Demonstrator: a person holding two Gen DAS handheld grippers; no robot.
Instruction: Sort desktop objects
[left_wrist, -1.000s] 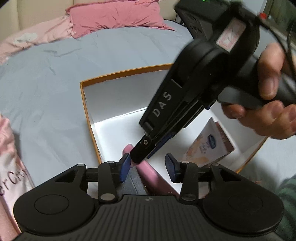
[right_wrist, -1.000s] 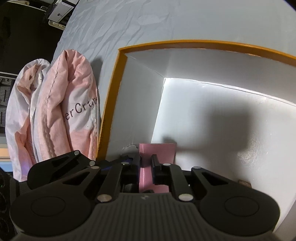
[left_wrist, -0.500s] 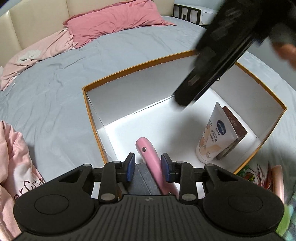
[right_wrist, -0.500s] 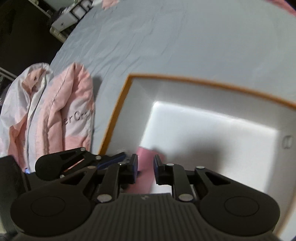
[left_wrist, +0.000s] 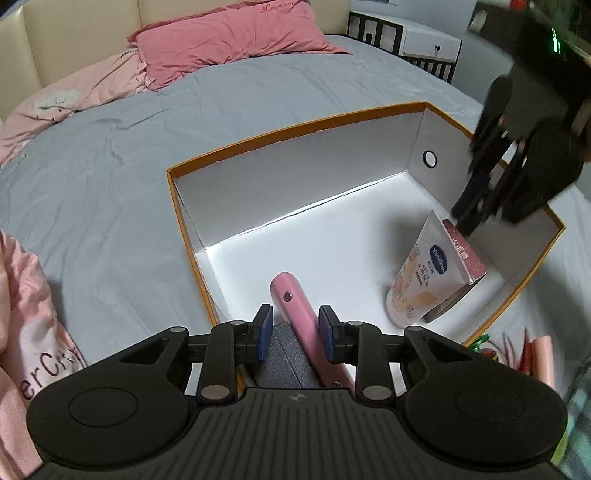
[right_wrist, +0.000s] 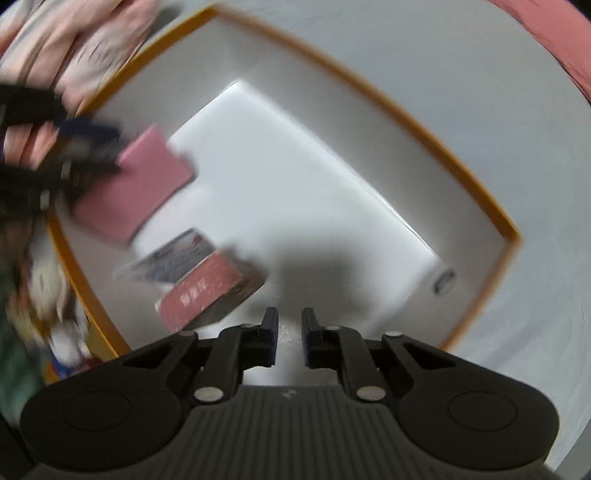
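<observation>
Indoors, grey bedsheet (left_wrist: 110, 177), pink pillow (left_wrist: 229, 40), cream headboard (left_wrist: 74, 40), orange-rimmed box (left_wrist: 295, 125).

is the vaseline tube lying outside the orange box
No, the Vaseline tube stands inside the orange-rimmed box, leaning on a red carton.

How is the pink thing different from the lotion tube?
The pink device is plain, slim and lies slanted between the left gripper's pads; the lotion tube is white with printed flowers and a blue logo. The device is at the box's near edge; the tube leans on a reddish carton with no gripper on it. Both are over or inside the box.
</observation>
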